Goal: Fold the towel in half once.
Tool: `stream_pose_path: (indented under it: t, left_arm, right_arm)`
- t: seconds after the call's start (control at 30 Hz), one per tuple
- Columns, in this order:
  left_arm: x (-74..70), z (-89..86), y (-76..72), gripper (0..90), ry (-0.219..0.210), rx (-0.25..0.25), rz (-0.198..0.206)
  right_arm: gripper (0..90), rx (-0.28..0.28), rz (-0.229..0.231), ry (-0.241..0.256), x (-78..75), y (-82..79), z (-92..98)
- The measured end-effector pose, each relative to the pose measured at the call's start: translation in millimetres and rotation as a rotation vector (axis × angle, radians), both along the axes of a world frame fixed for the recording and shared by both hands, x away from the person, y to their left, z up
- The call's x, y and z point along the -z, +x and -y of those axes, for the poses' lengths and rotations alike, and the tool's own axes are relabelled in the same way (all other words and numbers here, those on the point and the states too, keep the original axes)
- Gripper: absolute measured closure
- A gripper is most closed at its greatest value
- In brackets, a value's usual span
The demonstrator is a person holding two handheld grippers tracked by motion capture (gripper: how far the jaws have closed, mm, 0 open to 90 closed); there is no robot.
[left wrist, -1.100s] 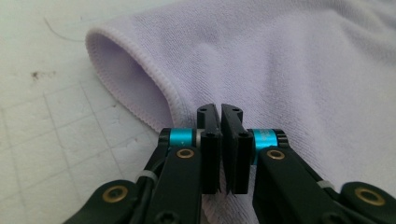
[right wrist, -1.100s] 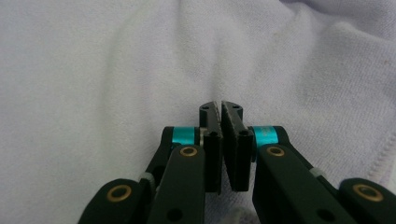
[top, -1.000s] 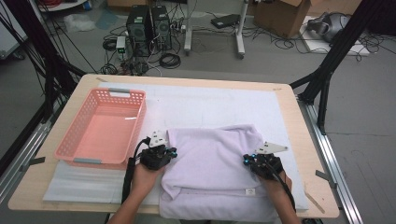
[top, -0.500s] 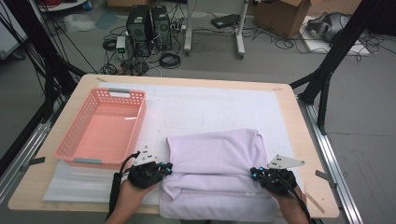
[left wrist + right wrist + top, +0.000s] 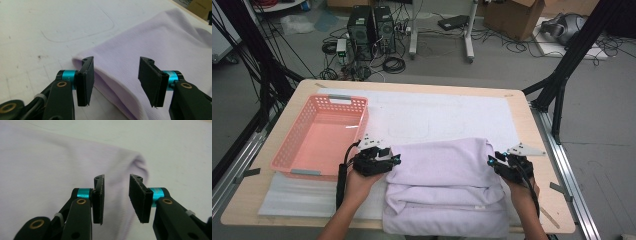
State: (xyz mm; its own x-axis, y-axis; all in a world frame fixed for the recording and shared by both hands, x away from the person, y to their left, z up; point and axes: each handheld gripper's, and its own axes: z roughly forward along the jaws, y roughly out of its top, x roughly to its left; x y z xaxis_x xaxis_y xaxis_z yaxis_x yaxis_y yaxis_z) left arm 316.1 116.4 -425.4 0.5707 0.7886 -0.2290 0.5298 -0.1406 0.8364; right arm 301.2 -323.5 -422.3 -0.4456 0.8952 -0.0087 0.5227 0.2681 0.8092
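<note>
A lavender cloth (image 5: 444, 187) lies folded in layers at the table's front middle. My left gripper (image 5: 394, 159) sits at the left end of the upper fold. In the left gripper view the left gripper (image 5: 115, 80) is open, its jaws on either side of the cloth's (image 5: 150, 47) rounded folded edge without pinching it. My right gripper (image 5: 492, 161) sits at the fold's right end. In the right gripper view the right gripper (image 5: 115, 195) is open by a narrower gap, over the cloth's (image 5: 50, 170) puckered corner.
A pink plastic basket (image 5: 292, 159) stands empty at the table's left, close to my left hand. A white mat (image 5: 437, 112) covers the table beyond the cloth. The table's wooden edge (image 5: 539, 150) runs just right of my right gripper.
Both grippers dropped toward the front edge half a second ago and have since moved back up beside the cloth. The cloth's upper layer now lies bunched as a thicker fold.
</note>
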Motion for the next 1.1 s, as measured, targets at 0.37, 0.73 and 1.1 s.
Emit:
stream_pose_path:
  t: [0.37, 0.73, 1.1]
  left_arm:
    - [11.3, -0.4, 19.1, 48.2, -0.010, -0.015, 0.006]
    - [13.6, 3.3, 31.6, 45.4, -0.013, -0.044, -0.011]
    - [17.9, 9.2, 43.5, 44.8, 0.005, -0.064, -0.046]
  right_arm:
    - [67.0, -0.063, -0.093, -0.043, 24.0, 46.0, -24.8]
    - [85.5, 0.086, -0.094, -0.127, 16.7, 34.0, 1.3]
    - [80.2, 0.119, -0.047, 0.000, 12.1, 49.6, 18.7]
